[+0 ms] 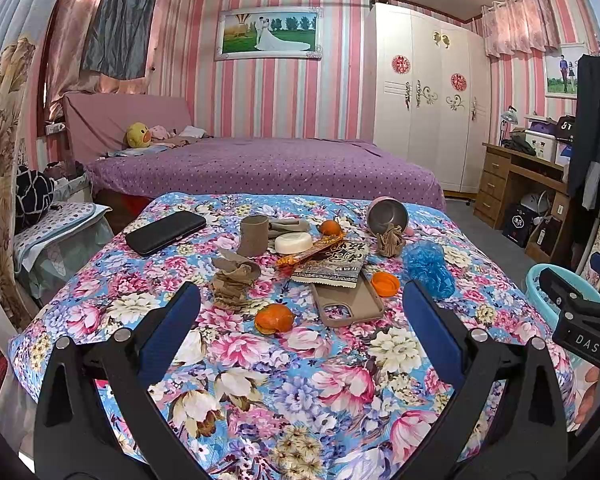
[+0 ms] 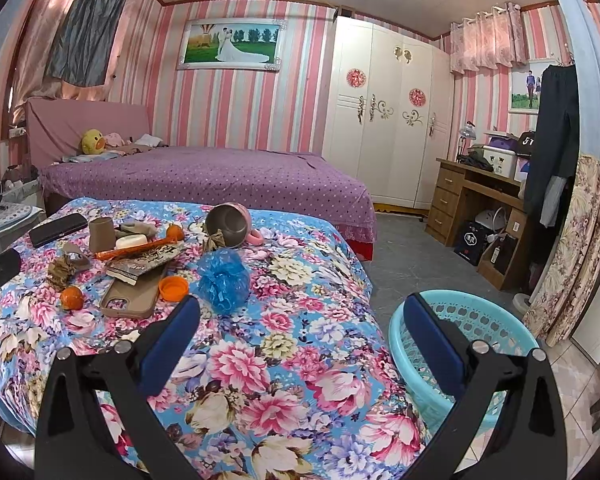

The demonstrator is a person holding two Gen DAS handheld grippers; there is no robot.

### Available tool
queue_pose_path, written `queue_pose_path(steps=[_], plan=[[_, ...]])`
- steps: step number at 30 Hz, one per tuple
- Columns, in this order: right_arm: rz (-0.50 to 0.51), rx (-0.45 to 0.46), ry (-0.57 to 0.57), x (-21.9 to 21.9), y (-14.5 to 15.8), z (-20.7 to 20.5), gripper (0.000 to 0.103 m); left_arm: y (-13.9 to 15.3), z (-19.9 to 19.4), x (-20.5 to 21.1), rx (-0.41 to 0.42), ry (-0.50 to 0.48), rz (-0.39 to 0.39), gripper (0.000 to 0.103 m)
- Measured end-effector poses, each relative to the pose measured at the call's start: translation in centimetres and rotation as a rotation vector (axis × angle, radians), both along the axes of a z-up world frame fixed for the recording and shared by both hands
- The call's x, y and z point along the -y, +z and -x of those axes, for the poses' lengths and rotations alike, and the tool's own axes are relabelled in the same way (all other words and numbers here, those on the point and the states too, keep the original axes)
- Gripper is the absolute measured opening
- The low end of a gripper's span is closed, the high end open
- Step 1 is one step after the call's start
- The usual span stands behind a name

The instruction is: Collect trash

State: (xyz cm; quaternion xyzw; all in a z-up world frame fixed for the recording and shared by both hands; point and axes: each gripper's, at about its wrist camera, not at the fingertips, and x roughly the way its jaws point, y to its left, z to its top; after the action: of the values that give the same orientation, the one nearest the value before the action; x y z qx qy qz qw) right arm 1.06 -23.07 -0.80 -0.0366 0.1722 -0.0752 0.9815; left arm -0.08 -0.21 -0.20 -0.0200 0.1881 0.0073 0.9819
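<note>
While the left gripper (image 1: pixel 300 320) hovered above the floral cloth (image 1: pixel 300 392), its jaws stood wide apart, holding nothing. Ahead lay the trash: peel (image 1: pixel 274 319), wrapper (image 1: pixel 332 265), orange cap (image 1: pixel 385 283), blue bag (image 1: pixel 428 268).

In the right view, the right gripper (image 2: pixel 300 334) was likewise fully spread and empty, spanning the cloth edge and the basket (image 2: pixel 476 316) on the floor beside it.

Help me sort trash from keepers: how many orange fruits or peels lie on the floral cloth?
2. One orange sits at the near edge of the clutter, left of the phone case; the other orange is farther back, beside the white soap. More may be hidden.
</note>
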Motion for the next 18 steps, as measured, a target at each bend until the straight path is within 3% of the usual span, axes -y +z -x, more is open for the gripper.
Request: queue_pose_path(steps=[8, 18], plan=[[-0.016, 0.007, -0.009, 0.3, 0.5, -0.6, 0.099, 1.2, -1.2, -0.1, -0.005, -0.004, -0.001, 0.098], [-0.053, 0.036, -0.026, 1.9, 4.7, -3.5, 0.099, 4.6, -5.1, -0.4, 0.021, -0.033, -0.031, 0.098]])
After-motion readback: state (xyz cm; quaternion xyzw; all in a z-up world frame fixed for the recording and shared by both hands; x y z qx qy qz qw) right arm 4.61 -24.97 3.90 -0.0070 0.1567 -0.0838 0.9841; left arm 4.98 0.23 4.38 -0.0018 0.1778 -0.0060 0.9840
